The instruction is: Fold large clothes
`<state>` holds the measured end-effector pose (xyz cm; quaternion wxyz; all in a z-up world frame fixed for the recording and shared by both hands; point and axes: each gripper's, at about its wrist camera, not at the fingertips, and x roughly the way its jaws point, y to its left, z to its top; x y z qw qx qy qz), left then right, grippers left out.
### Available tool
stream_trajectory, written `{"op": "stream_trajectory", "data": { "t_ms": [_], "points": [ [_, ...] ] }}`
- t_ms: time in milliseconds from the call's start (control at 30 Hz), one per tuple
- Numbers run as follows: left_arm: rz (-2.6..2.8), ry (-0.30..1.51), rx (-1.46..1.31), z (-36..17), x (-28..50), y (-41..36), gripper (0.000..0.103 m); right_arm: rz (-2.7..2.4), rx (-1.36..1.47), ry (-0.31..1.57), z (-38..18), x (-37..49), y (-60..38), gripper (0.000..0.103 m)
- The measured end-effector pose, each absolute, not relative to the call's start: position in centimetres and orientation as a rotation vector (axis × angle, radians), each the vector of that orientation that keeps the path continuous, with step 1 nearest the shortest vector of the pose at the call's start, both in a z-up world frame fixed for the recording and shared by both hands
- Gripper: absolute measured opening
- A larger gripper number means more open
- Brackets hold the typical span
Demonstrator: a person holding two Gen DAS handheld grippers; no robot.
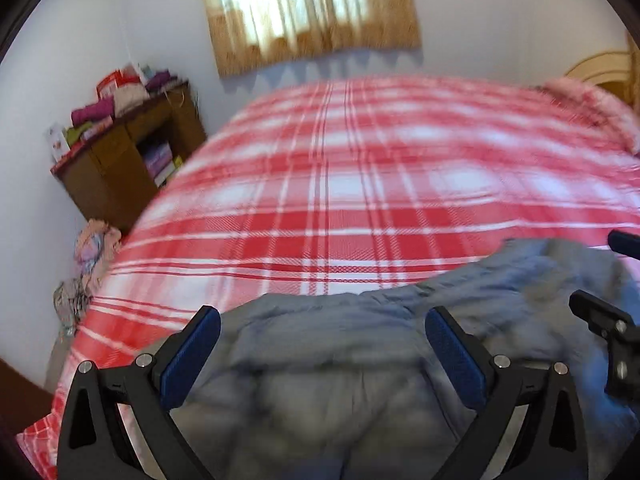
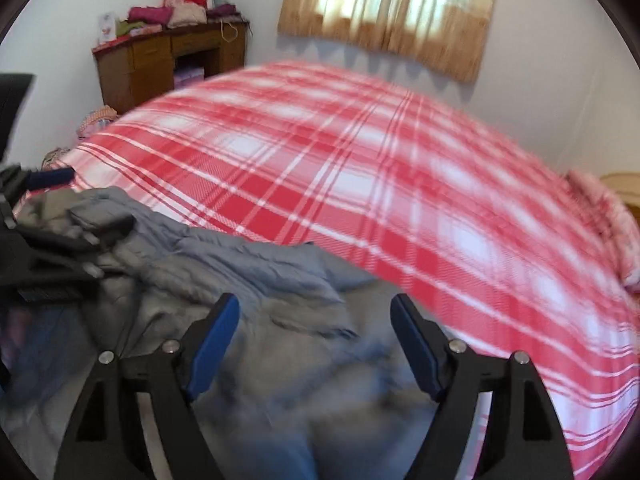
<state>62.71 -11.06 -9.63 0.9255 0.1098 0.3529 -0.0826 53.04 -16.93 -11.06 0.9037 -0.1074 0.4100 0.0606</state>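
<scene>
Lying rumpled, quilted grey jacket (image 1: pixel 360 360) (puffy) on plaid bedspread (image 1: pixel 360 184)

Grey quilted padded jacket (image 1: pixel 360 360): soft synthetic-looking cloth, matt with slight sheen, stitched channels, heavily creased. Red-and-white plaid woven bedspread (image 1: pixel 340 184): matt cloth, visible twill texture. Left gripper (image 1: pixel 322 326) and right gripper (image 2: pixel 315 314): matt black plastic arms, round bright metal fasteners, finger pads (image 1: pixel 192 360) faced in blue ribbed rubbery material. Brown wooden cabinet (image 2: pixel 160 64): smooth, semi-gloss. Tan window curtain (image 1: pixel 312 12): thin, coarse-looking fabric, translucent. Walls: plain, matt.
</scene>
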Motion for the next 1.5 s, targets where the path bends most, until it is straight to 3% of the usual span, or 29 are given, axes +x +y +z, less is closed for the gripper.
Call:
{"op": "stream_trajectory", "data": {
  "t_ms": [200,500,833,1067,1133,1167,1200,1233,1267,1300,1367,1400,1500],
  "points": [
    [-0.264,0.653,0.211,-6.5,49.5,-6.0,0.102,0.19,-0.179,0.861,-8.6,42.8,-24.1,0.081],
    [-0.251,0.729,0.26,-10.1,31.6,0.9,0.102,0.133,-0.039,0.908,-9.4,26.1,-34.5,0.095],
    [-0.217,0.873,0.151,-16.1,22.3,6.4,0.102,0.056,0.158,0.996,-12.9,14.6,-36.6,0.095],
    [-0.216,0.858,0.109,-17.8,19.7,7.1,0.102,0.09,0.231,1.012,-15.2,14.1,-34.4,0.095],
    [-0.236,0.855,0.094,-18.0,19.6,7.0,0.102,0.106,0.242,1.02,-15.8,14.4,-33.7,0.09],
    [-0.257,0.862,0.095,-18.1,19.4,6.7,0.099,0.107,0.241,1.029,-16.2,14.4,-33.3,0.08],
    [-0.284,0.868,0.099,-18.2,19.3,6.5,0.093,0.091,0.225,1.026,-16.3,14.4,-32.9,0.077],
    [-0.3,0.873,0.107,-18.2,19.1,6.3,0.075,0.089,0.213,1.019,-16.3,14.3,-32.5,0.075],
    [-0.318,0.874,0.118,-18.2,18.9,6.1,0.061,0.116,0.218,1.021,-16.3,14.2,-32.1,0.062],
    [-0.325,0.863,0.126,-18.2,18.6,6.0,0.056,0.131,0.231,1.022,-16.3,14.0,-32.0,0.043],
    [-0.323,0.847,0.154,-17.8,18.3,5.9,0.02,0.156,0.26,1.017,-16.3,13.7,-31.8,0.024],
    [-0.326,0.839,0.161,-17.5,18.1,5.9,0.017,0.163,0.266,1.007,-16.1,13.4,-31.7,0.017],
    [-0.349,0.782,0.137,-15.2,17.1,6.7,0.009,0.177,0.315,0.949,-14.9,12.5,-32.0,0.012]
  ]
}}
